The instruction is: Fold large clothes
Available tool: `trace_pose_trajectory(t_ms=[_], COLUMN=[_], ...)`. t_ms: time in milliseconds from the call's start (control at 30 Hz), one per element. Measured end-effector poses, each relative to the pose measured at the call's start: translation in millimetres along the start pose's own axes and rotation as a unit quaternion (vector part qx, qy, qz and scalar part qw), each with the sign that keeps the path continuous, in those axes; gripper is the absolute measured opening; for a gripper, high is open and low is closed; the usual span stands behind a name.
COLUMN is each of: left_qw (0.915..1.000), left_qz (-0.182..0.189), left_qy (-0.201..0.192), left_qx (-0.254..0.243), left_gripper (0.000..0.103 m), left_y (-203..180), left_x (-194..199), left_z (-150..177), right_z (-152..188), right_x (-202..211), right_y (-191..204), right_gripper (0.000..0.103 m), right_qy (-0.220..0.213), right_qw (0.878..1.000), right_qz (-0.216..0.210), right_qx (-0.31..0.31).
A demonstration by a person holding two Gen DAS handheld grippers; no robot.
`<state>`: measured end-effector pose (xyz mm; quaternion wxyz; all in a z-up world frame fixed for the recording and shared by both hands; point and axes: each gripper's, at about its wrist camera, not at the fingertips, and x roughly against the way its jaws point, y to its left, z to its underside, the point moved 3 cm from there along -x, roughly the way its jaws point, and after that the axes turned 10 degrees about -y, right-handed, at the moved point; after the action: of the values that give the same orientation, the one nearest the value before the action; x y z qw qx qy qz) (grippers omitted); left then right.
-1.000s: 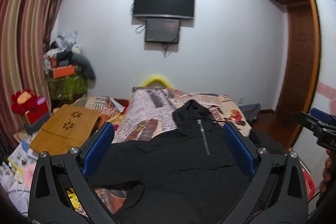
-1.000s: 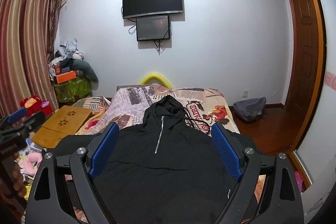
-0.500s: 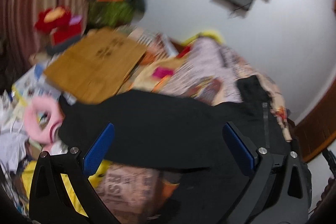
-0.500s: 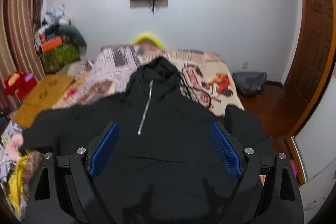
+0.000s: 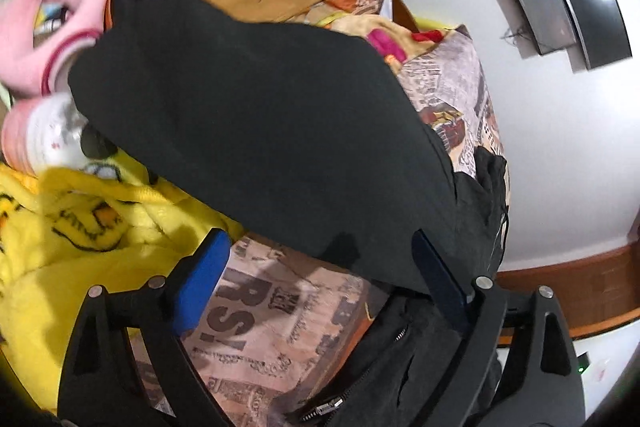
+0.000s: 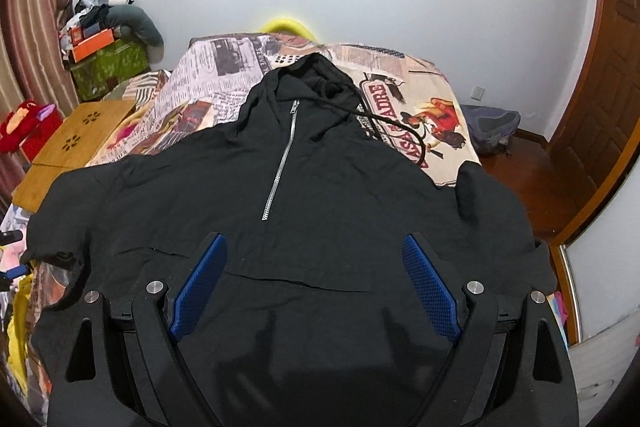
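A black hoodie (image 6: 304, 203) with a short silver zip lies spread face up on the bed, hood toward the far wall, sleeves out to both sides. In the left wrist view its left sleeve (image 5: 256, 131) stretches away over the bed's edge. My left gripper (image 5: 320, 279) is open and empty, tilted, just above the sleeve near the hoodie's side. My right gripper (image 6: 316, 287) is open and empty above the hoodie's lower front, over the pocket seam.
The bed has a newspaper-print cover (image 6: 224, 67). A yellow blanket (image 5: 80, 227) and pink soft things (image 5: 48, 27) lie at the left. A wooden lap table (image 6: 68, 143) stands left of the bed. A grey bag (image 6: 492, 127) lies on the floor at the right.
The left gripper has swung left and tipped down toward the left sleeve. The right gripper has moved forward and lower over the hoodie's front. Both stayed open.
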<state>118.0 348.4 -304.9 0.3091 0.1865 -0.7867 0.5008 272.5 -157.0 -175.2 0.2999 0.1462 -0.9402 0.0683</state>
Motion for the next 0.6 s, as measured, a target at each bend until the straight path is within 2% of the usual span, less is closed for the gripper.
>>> trace_pose_trajectory(t_ms=[67,167,333,467,567,600], left_qw=[1.0000,0.9998,0.9977,0.9915,0.9838,0.9783], left_qz=[-0.001,-0.012,-0.059,-0.103,-0.120,-0.129], left_qy=[-0.002,-0.009,-0.033,-0.062,-0.089,-0.103], left_qx=[0.009,0.015,0.000,-0.050,-0.100,-0.125], left_gripper=[0.088,0.074,0.051,0.014,0.008,0.007], left_y=[3.8,8.5,7.7,-8.5,-30.8,-43.6], left_x=[-6.1,-13.8,-15.9,-8.4,0.5,5.0], left_z=[-2.8,-10.0,-20.8,-27.4,-33.7,-36.9], right_z=[-0.7,-0.7,-3.2,-6.1,-8.9,-9.6], right_x=[-3.9,-6.5,-8.9,-7.7,-5.8,-4.5], right_y=[-0.3,-0.9,-4.1,-7.6,-10.0,-11.1], right_gripper=[0.087,0.087,0.087,0.087,0.087,0.087], right_qy=[0.003,0.006,0.007,0.004,0.000,-0.002], right_qw=[1.000,1.000,1.000,1.000,1.000,1.000], right_qz=[0.001,0.004,0.005,0.008,0.009,0.009], right_qx=[0.003,0.004,-0.001,0.000,0.001,0.001])
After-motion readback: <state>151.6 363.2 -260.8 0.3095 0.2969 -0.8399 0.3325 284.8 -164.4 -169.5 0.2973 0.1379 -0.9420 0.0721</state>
